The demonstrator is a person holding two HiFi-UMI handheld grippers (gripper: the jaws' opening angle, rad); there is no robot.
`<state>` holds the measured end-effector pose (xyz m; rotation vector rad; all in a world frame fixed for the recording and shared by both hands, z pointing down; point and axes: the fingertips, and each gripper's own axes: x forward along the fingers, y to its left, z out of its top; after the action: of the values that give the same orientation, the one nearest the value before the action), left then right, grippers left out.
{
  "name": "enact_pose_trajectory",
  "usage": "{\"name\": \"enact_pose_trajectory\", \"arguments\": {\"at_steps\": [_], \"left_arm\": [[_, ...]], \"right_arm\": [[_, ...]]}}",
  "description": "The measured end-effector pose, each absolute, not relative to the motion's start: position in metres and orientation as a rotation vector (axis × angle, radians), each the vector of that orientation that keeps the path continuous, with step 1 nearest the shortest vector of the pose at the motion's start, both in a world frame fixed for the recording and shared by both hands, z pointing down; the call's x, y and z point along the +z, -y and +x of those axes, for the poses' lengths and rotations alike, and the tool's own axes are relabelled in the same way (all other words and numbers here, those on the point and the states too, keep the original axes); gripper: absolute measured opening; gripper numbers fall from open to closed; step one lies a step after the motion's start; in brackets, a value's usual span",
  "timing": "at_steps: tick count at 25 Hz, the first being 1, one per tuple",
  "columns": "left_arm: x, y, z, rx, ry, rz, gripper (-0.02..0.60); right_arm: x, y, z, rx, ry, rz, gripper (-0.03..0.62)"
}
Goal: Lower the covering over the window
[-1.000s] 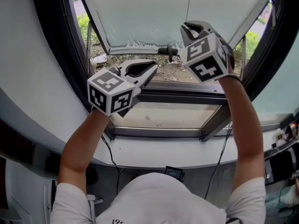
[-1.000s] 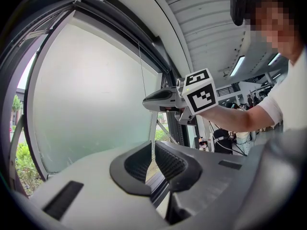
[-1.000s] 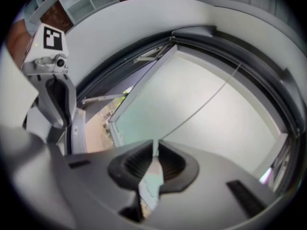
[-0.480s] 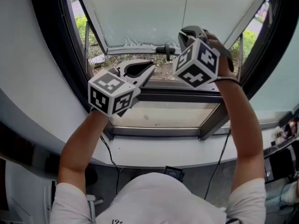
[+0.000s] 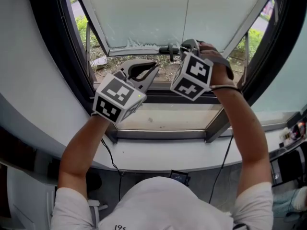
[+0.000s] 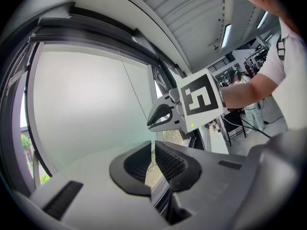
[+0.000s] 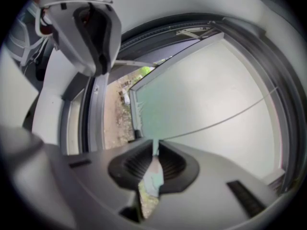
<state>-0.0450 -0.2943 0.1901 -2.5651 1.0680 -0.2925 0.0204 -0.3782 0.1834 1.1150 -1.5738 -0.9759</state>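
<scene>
Covering: here's the pale frosted blind, down over most of the window. Its grey bottom bar hangs above the far sill, with a strip of gravel and greenery open beneath it.
Cord: the thin pull cord runs down the face of the blind, right of centre, straight into the jaws on the right.
Right side: the right hand-held gripper is up at the bar with its jaws pinched nearly together on that cord. Its own view shows the cord meeting the pads, with a pale sliver caught between them.
Left side: the left hand-held gripper has its jaws together and nothing in them. It hovers nearer than the bar, left of its partner, and as far as I can tell it is clear of the blind.
How it handles: by my read the fabric is light and soft, a poor thing to pinch, and the bar is the stiff part. The cord looks thin and probably slick, so it wants a firm clamp and a straight downward pull. A sideways tug could skew the cloth.
Where to hold: the cord close to the bar, or the bar itself near its middle, beside the dark knob.
Left to do: the gap under the bar is not yet covered.
</scene>
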Motion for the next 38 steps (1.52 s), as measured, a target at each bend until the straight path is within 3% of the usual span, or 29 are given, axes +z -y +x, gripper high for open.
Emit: {"name": "enact_pose_trajectory", "arguments": {"at_steps": [18, 31, 38], "left_arm": [[0.189, 0.294, -0.052, -0.282, -1.072, -2.548, 0.038], [0.17, 0.301, -0.067, -0.323, -1.107, -2.413, 0.151], [0.138, 0.306, -0.083, -0.321, -1.159, -2.309, 0.16]], "right_arm": [[0.26, 0.364, 0.024, -0.903, 1.519, 0.968, 0.046], [0.314, 0.345, 0.021, -0.862, 1.579, 0.921, 0.048], [0.325, 0.34, 0.023, -0.828, 1.607, 0.935, 0.048]]}}
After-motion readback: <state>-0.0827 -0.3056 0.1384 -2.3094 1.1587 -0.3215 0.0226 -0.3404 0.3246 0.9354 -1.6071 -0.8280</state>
